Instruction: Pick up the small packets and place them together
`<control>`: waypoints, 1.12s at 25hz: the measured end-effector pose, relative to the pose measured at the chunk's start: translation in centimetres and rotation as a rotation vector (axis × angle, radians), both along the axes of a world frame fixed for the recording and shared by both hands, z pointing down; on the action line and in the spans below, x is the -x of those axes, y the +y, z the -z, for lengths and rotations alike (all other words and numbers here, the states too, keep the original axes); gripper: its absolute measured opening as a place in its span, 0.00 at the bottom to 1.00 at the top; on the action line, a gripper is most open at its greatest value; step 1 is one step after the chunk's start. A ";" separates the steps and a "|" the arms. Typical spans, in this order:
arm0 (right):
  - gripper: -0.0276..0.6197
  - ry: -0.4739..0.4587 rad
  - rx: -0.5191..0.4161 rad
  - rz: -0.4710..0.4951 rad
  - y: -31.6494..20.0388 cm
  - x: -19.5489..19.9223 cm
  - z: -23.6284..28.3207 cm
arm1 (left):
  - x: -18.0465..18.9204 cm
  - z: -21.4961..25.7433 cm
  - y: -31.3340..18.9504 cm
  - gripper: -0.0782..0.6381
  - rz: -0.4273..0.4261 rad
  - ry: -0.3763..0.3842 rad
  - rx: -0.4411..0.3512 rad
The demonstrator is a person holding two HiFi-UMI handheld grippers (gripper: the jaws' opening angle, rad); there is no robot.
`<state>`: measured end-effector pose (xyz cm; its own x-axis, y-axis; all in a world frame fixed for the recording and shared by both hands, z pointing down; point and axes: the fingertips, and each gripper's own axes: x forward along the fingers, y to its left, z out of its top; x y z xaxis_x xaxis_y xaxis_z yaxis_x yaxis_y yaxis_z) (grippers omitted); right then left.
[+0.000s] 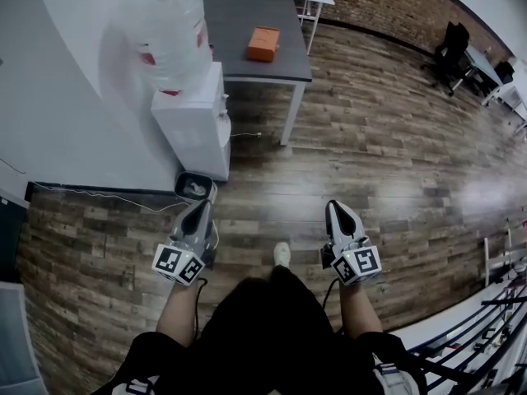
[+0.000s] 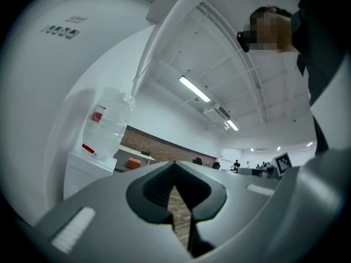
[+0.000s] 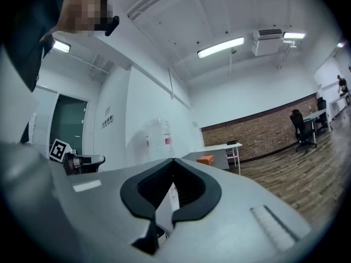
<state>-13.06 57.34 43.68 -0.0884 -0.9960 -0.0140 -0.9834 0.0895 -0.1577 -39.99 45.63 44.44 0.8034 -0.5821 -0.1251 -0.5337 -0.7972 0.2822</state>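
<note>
**A:** Anyone watching the packet job? How far is it getting?

**B:** I'm standing right here, and I'd say it isn't getting started yet. The person is standing out on the wooden floor (image 1: pixel 395 155), holding the left gripper (image 1: pixel 200 211) and the right gripper (image 1: pixel 337 210) out level in front of them. Both pairs of jaws are sitting closed tip to tip with nothing between them.

**A:** So where are the packets hiding?

**B:** I'm only seeing one orange packet (image 1: pixel 263 44). It's lying on the grey worktop (image 1: pixel 239 23) at about 12 o'clock from the person, well apart from both grippers. I can't tell from here whether it's one packet or several stacked. So the picking up and the gathering are both waiting to be done, and by my reckoning getting over to that worktop is coming first.

**A:** What's the room looking like?

**B:** It's an open office. A white water dispenser (image 1: pixel 193 122) is standing against the wall at 11 o'clock, just beside the worktop, with a small bin (image 1: pixel 195 187) sitting at its foot. A brick wall (image 1: pixel 379 2) is running along the far side. A black office chair (image 1: pixel 449 52) is parked at about 2 o'clock. The floor is catching a bit of glare over at 3 o'clock.
</note>
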 end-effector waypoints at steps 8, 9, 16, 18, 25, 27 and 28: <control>0.05 -0.010 -0.049 0.064 -6.6 -5.1 0.8 | -4.8 2.6 -4.7 0.11 0.031 -0.001 -0.057; 0.05 -0.012 -0.058 0.070 -7.3 -5.7 1.0 | -5.5 2.9 -5.3 0.11 0.036 -0.003 -0.066; 0.05 0.022 -0.069 0.095 -9.9 -10.2 1.6 | -11.8 3.1 -7.4 0.11 0.040 -0.036 -0.088; 0.05 0.010 -0.068 0.093 -10.0 -11.3 1.5 | -13.4 2.7 -7.7 0.11 0.034 -0.051 -0.093; 0.05 -0.026 -0.017 0.042 -10.1 -15.4 -0.6 | -17.6 1.4 -8.2 0.11 0.006 -0.121 -0.084; 0.05 -0.034 -0.001 0.031 -10.5 -16.0 -1.1 | -18.2 1.2 -9.0 0.11 -0.003 -0.151 -0.104; 0.05 -0.036 0.003 0.029 -10.8 -16.2 -1.3 | -18.4 1.3 -9.5 0.11 -0.002 -0.151 -0.106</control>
